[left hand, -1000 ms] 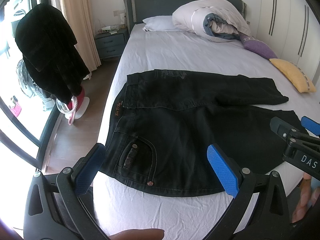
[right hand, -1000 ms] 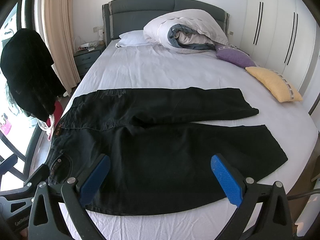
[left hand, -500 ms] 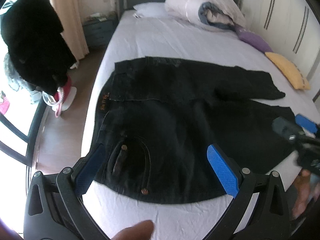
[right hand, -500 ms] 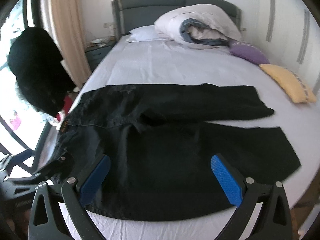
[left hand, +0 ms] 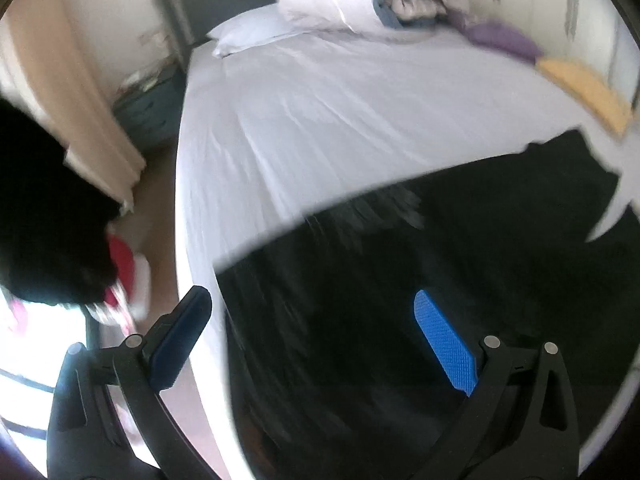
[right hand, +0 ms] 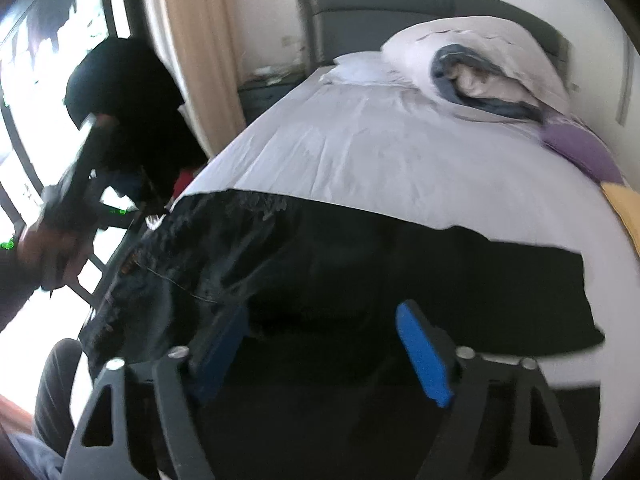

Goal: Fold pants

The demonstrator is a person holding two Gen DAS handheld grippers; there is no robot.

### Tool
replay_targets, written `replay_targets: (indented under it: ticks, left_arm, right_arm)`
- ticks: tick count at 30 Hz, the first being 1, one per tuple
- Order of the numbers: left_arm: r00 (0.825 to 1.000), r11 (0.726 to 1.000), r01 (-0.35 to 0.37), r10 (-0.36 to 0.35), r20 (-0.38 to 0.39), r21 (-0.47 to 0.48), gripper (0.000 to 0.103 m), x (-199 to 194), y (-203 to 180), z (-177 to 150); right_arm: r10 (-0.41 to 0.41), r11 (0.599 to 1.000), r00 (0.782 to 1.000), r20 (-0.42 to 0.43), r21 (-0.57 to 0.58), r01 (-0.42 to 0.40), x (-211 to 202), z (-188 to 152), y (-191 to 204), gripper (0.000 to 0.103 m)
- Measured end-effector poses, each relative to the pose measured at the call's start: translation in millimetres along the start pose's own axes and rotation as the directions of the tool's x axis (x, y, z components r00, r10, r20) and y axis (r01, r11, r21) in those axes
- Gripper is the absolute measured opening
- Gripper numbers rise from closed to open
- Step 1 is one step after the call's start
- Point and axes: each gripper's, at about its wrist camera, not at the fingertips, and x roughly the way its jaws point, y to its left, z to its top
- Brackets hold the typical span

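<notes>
Black pants (left hand: 400, 272) lie spread flat on the white bed (left hand: 320, 120), waistband at the left edge, legs running right. My left gripper (left hand: 312, 340) is open, low over the waistband end; its left finger hangs past the bed's edge. In the right wrist view the pants (right hand: 360, 264) fill the lower half. My right gripper (right hand: 324, 356) is open, low over the pants' middle, its fingers above the dark cloth. Both views are motion-blurred.
A rolled duvet (right hand: 476, 72), a white pillow (right hand: 360, 70), a purple cushion (right hand: 580, 148) and a yellow cushion (left hand: 584, 88) lie at the bed's head and right side. A black garment (right hand: 128, 108) hangs left of the bed. A nightstand (left hand: 148, 112) stands by the curtain.
Both grippers have dropped closer to the pants and moved forward. The left one has swung toward the waistband's left edge. Both jaws stay open.
</notes>
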Motion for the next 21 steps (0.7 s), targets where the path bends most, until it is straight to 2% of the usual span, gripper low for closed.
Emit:
replay_targets:
  ticks: [2, 5, 8, 12, 14, 17, 20, 21]
  left_arm:
    - [0.999, 0.997, -0.006, 0.009, -0.035, 0.071, 0.103, 34, 12, 26]
    - [0.993, 0.992, 0.082, -0.072, -0.098, 0.098, 0.103, 77, 24, 50]
    - [0.977, 0.977, 0.170, -0.150, -0.151, 0.130, 0.103, 108, 23, 66]
    - [0.951, 0.955, 0.246, -0.203, -0.234, 0.169, 0.088, 150, 22, 77]
    - [0.927, 0.942, 0.294, -0.241, -0.286, 0.162, 0.086, 168, 27, 76]
    - [0.902, 0.927, 0.347, -0.288, -0.322, 0.143, 0.086, 187, 38, 80]
    - [0.859, 0.898, 0.427, -0.368, -0.357, 0.103, 0.074, 207, 52, 88]
    - [0.856, 0.892, 0.438, -0.374, -0.358, 0.115, 0.069, 210, 54, 89]
  right_arm:
    - [0.016, 1.000, 1.000, -0.012, -0.019, -0.016, 12, 7, -10, 0.076]
    - [0.045, 0.998, 0.999, -0.030, -0.040, -0.046, 32, 13, -23, 0.076]
    - [0.080, 0.994, 0.995, -0.053, -0.070, -0.083, 53, 18, -30, 0.073]
    - [0.149, 0.977, 0.983, -0.105, -0.137, -0.163, 81, 27, -32, 0.068]
    - [0.199, 0.961, 0.970, -0.141, -0.167, -0.221, 92, 38, -34, 0.068]
    - [0.276, 0.916, 0.936, -0.219, -0.234, -0.325, 107, 60, -33, 0.068]
    - [0.327, 0.863, 0.891, -0.316, -0.284, -0.418, 132, 90, -31, 0.068]
    - [0.336, 0.853, 0.883, -0.329, -0.291, -0.433, 138, 97, -31, 0.068]
